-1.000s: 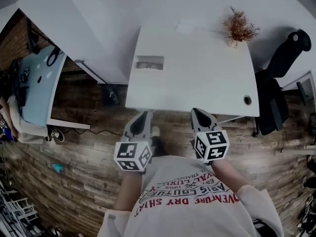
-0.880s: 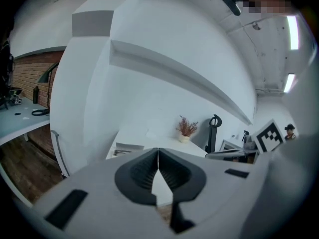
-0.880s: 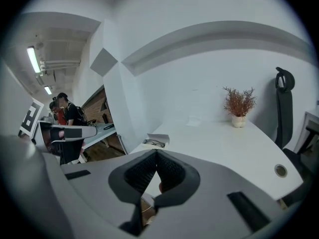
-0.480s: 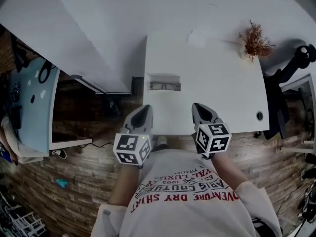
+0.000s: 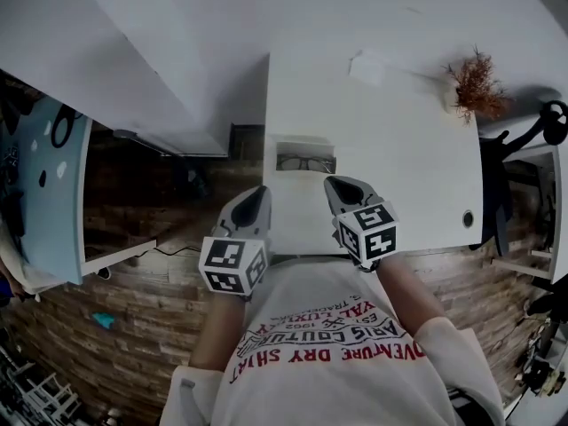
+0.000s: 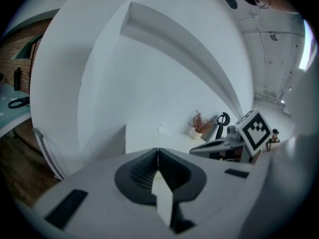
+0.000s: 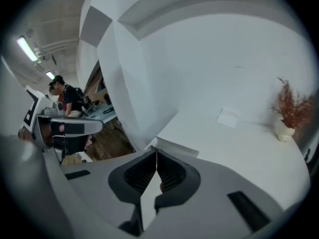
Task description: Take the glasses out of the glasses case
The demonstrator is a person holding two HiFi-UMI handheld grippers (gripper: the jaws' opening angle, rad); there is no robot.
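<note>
At the far left of the head view I see a pale blue desk [image 5: 49,193] standing on the wooden floor [image 5: 133,327], well apart from the work area.

The left gripper [image 5: 255,204] is held just off the near edge of the white table [image 5: 399,167], with its marker cube [image 5: 232,267] toward me. In the left gripper view its jaws are pressed together and nothing sits between them [image 6: 158,156].

The glasses case [image 5: 304,145] lies open on the table near its left edge, just beyond both grippers and between their tips. A dark frame inside it reads as the glasses [image 5: 306,162], though the detail is small, so I treat that as probable.

The right gripper [image 5: 344,191] is over the table's near edge, close to the case but not touching it. In the right gripper view its jaws are also fully together and hold nothing [image 7: 156,156]; the case's pale edge [image 7: 174,147] shows just past them.

Further right, a paper sheet [image 5: 368,67] lies flat at the table's far side, and a dried plant in a small pot [image 5: 477,87] stands at the far right corner. A dark office chair [image 5: 546,127] stands beside the table's right edge.
</note>
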